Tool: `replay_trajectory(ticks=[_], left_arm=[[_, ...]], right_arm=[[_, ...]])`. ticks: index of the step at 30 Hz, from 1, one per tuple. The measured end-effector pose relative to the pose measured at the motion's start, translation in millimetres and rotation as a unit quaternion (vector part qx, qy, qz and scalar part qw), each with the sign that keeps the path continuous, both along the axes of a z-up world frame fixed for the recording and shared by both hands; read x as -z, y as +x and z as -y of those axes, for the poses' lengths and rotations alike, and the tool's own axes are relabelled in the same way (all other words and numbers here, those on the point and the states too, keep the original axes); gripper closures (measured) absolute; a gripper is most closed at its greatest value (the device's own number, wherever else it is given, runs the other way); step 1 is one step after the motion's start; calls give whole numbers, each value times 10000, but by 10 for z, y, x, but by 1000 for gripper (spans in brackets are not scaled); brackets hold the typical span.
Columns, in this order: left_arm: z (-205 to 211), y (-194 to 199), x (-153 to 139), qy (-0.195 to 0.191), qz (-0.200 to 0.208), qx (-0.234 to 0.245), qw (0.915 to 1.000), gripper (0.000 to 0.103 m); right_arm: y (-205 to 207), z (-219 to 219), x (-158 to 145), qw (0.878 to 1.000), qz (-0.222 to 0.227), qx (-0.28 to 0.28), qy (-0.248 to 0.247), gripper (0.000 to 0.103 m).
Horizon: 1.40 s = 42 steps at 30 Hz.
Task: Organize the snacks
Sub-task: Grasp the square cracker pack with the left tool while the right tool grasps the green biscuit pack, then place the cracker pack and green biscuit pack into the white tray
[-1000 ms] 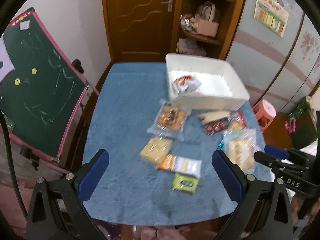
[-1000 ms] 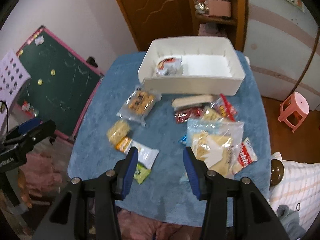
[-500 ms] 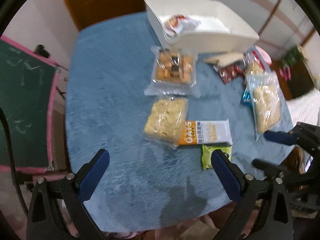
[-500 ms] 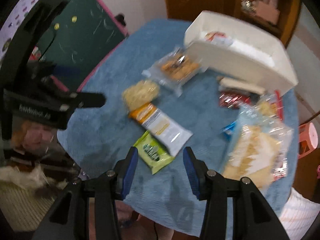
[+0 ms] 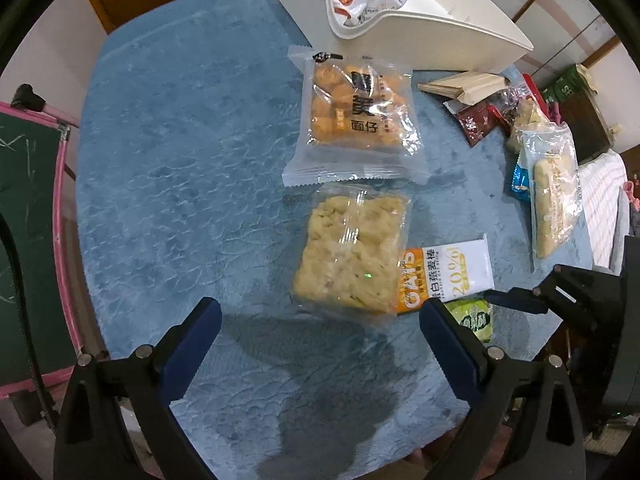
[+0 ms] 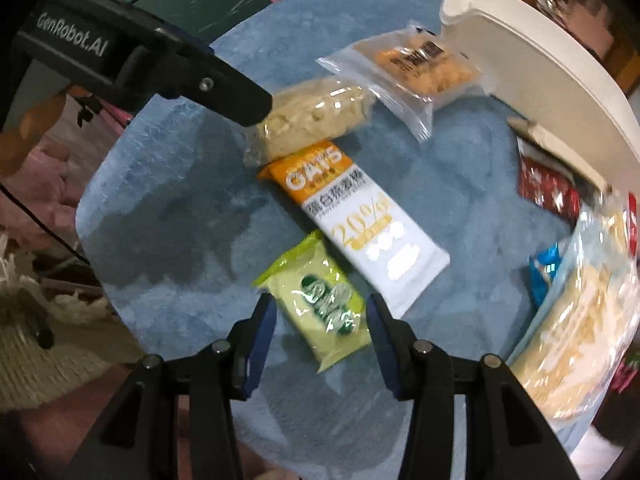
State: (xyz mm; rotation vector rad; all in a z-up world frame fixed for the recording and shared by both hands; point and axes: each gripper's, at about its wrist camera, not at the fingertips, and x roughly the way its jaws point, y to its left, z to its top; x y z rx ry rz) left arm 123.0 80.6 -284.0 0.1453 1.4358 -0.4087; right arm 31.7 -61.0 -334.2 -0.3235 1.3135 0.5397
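Snack packets lie on a blue tablecloth [image 5: 180, 168]. My left gripper [image 5: 320, 328] is open, just short of a clear pack of pale yellow crackers [image 5: 352, 252]. Beyond it lies an orange puff pack [image 5: 356, 116]. An orange-and-white oat bar [image 6: 356, 216] lies beside the crackers. My right gripper [image 6: 322, 332] is open, its blue pads either side of a small green packet [image 6: 324, 304] on the cloth. A white bin [image 5: 420, 16] at the far side holds one red-and-white packet [image 5: 360, 0].
A beige wafer pack [image 5: 464, 88], a dark red packet [image 5: 476, 124], a blue packet [image 5: 522, 182] and a large clear bag of biscuits [image 5: 554, 192] lie at the right. A chalkboard with pink frame [image 5: 24, 208] stands left of the table.
Both grippers have come down and forward toward the table. The left now hovers near the cracker pack; the right now straddles the green packet.
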Motion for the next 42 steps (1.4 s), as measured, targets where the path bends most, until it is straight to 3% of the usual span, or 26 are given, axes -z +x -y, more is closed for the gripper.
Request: replay_trajectory(ticks=[12,15,21,26,27,29,30,33,38,42], left_arm=[[41,180,155,-2,-224,128,9997,5],[120,233,196,29,-228,242,9994,5],[292,278,267,97,-249,506,9984,5],[436,345,368,166,-382,589,9974,5],[458,367,402,148,-450,595,9971,7],[475,396,480,94,-639,567,9963,22],[475,417,533,-14,-819,527,9952,36],[430,479,551,-322,-999,304,9940,42],[374,409,379,-179,-670,466,9965,42],[390,353,-15,-302,-140,629,9975,42]], right_arm=[[-114,-199,166,9973,-179,-652,-291,54],[-255,-211,149,9950,-59,-860,-504,63],[-260,147,45,9991,-323,249,-61,64],[-304,507,-185,9923,-125,1213,202,64],[-338,570,-223,9908,-81,1331,223,64],[-346,669,-287,9866,14,1611,257,64],[-355,694,-310,9849,27,1709,292,64],[-142,818,-438,9788,55,2004,417,64],[-66,787,-583,9745,206,2169,539,64],[16,841,-708,9725,420,2211,599,64]])
